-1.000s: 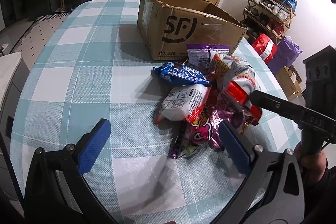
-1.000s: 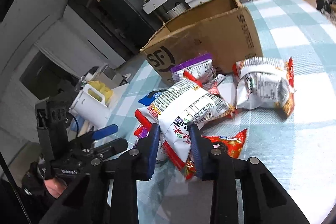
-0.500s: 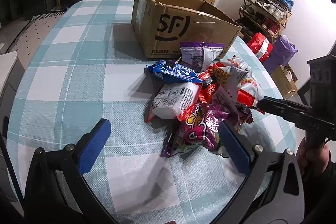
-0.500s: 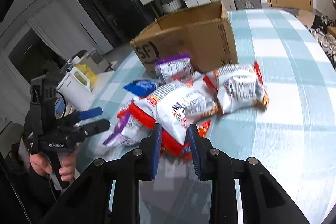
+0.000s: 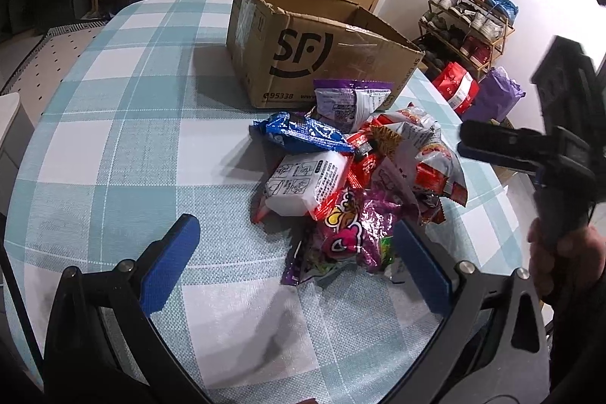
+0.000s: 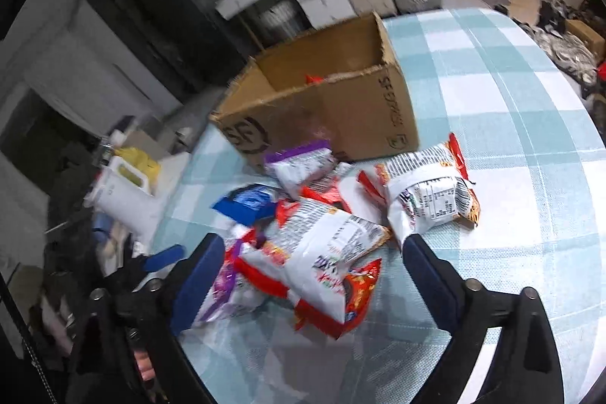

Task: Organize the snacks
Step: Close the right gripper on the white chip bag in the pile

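Right hand-held gripper (image 6: 308,262) tilted down over snack pile (image 6: 322,245), jaws just opened.

Covered in woven checked cloth (image 5: 113,146), matt and faintly grainy, the surface under everything. Made of plain brown corrugated cardboard, the box (image 5: 303,55), matt and dull, rough and torn along its rim, printed in black ink. Wrapped in thin crinkled plastic film, the snack packets (image 6: 325,252): glossy and light-catching on the purple foil bag (image 5: 352,233), smoother and paler on the white pack (image 5: 303,180), shiny on the blue wrapper (image 5: 303,135). Moulded in matt black plastic, the left gripper (image 5: 291,260) and right gripper (image 6: 310,275), faced with blue rubbery pads (image 5: 166,271) and fastened with small bright metal bolts (image 5: 464,267).
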`<state>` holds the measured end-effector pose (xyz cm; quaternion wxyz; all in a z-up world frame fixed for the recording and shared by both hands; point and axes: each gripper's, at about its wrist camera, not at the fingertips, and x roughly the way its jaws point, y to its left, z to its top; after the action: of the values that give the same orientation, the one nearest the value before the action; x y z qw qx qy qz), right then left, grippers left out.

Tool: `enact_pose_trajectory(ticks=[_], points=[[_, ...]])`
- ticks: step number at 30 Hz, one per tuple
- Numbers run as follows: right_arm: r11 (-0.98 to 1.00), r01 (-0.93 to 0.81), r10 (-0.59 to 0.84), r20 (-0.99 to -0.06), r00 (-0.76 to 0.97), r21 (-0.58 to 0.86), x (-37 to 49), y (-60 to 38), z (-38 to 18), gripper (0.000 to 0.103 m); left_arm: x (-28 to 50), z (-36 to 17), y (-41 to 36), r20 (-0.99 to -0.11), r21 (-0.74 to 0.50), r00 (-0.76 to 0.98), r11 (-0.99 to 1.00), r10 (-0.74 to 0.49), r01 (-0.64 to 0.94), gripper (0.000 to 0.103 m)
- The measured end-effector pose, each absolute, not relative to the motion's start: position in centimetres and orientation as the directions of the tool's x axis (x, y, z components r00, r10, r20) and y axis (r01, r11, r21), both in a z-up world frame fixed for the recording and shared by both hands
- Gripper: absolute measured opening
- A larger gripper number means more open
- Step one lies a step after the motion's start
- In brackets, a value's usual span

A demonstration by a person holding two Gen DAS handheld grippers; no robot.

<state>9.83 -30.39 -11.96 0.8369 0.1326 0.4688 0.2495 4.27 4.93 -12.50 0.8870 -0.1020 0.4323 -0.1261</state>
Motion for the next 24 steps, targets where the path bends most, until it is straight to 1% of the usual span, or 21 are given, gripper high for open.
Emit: enact_pose_trajectory(ticks=[2, 7, 18, 20, 21, 22, 23, 24], points=[[0.848, -0.276, 0.529, -0.747, 0.402, 0.452, 10.6, -29.8, -12.6, 0.1, 4.3, -12.5, 5.2, -0.737, -0.297, 0.596, 0.945, -0.318, 0.137, 0.102], [0.882, -0.266, 0.466, -0.803, 0.372, 0.389, 11.6, -28.2, -13.9, 0.101, 4.5, -13.0, 5.5, -0.737, -0.311, 0.59, 0.94, -0.331, 0.138, 0.102], [0.913, -0.245, 0.398, -0.84, 0.368, 0.326, 13.1, -26.0, -15.0, 0.1, 5.0, -13.9, 5.6, -0.741, -0.338, 0.569, 0.931, -0.355, 0.141, 0.102], [0.911, -0.255, 0.401, -0.837, 0.371, 0.324, 13.0, -25.8, -15.1, 0.087, 5.0, -14.0, 5.4, -0.743, -0.343, 0.563, 0.928, -0.363, 0.146, 0.102], [0.908, -0.268, 0.405, -0.84, 0.36, 0.323, 13.1, -25.4, -15.3, 0.066, 5.0, -14.1, 5.3, -0.743, -0.349, 0.558, 0.926, -0.369, 0.147, 0.102], [0.906, -0.276, 0.406, -0.845, 0.348, 0.322, 13.1, -25.2, -15.6, 0.058, 5.0, -14.2, 5.2, -0.743, -0.356, 0.553, 0.923, -0.376, 0.15, 0.102], [0.9, -0.286, 0.417, -0.843, 0.34, 0.329, 13.0, -25.1, -15.8, 0.057, 5.0, -14.2, 5.0, -0.744, -0.357, 0.549, 0.921, -0.38, 0.153, 0.102], [0.893, -0.301, 0.43, -0.834, 0.345, 0.335, 12.8, -25.1, -15.8, 0.053, 5.0, -14.3, 4.8, -0.747, -0.355, 0.546, 0.922, -0.379, 0.155, 0.102]])
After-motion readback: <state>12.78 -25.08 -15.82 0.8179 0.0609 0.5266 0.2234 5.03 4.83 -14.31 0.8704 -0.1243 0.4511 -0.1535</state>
